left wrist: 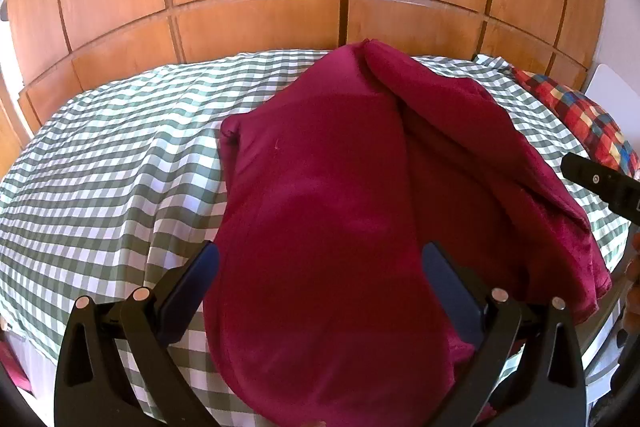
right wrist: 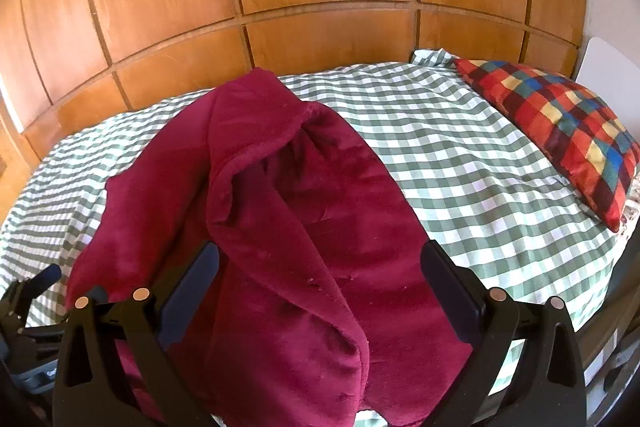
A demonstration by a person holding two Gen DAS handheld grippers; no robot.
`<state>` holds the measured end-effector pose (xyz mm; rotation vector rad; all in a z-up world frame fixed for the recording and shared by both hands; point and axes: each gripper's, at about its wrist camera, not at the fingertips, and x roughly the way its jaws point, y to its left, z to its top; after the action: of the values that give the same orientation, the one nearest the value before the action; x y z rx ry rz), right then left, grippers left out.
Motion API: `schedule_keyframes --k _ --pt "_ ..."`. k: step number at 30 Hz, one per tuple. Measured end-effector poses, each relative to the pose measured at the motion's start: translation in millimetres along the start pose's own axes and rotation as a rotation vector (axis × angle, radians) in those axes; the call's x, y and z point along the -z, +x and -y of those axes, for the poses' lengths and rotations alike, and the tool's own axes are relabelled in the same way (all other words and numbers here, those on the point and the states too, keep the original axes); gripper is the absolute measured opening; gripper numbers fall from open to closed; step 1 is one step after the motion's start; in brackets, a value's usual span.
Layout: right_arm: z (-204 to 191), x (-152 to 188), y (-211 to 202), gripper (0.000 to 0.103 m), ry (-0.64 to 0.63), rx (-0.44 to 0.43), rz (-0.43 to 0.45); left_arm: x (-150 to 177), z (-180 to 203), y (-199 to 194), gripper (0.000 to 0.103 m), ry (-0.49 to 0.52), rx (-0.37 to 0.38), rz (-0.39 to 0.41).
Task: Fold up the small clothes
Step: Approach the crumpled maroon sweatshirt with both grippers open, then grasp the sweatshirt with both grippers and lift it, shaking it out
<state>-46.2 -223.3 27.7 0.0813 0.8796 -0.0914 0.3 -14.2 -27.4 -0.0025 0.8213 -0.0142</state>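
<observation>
Your left tool is spread wide over the near end of the dark red fleece garment, gripping nothing. Your right tool is likewise wide, empty, above the same garment. It lies lengthwise on the bed's green check sheet, from near edge toward far edge, one flap folded over. Plaid pillow at the far right corner.

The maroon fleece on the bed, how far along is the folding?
Early on. Done: the maroon fleece lies spread on the checked sheet, with one side flopped over into a loose ridge, not a clean fold. In hand: nothing; the left claw and right claw both stand open over its near edge. Left: grip the edge, fold it flat and square it up.
</observation>
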Motion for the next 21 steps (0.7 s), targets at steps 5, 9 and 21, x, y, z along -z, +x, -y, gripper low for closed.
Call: schedule_keyframes --k 5,9,21 --pt "-11 0 5 0.1 -0.027 -0.04 -0.014 2 0 1 0.1 0.0 0.001 -0.005" --pt "-21 -3 6 0.1 -0.045 -0.071 -0.007 2 -1 2 0.1 -0.001 0.005 -0.005" --pt "-42 -9 28 0.1 -0.11 -0.103 -0.041 7 9 12 0.074 0.061 0.052 -0.05"
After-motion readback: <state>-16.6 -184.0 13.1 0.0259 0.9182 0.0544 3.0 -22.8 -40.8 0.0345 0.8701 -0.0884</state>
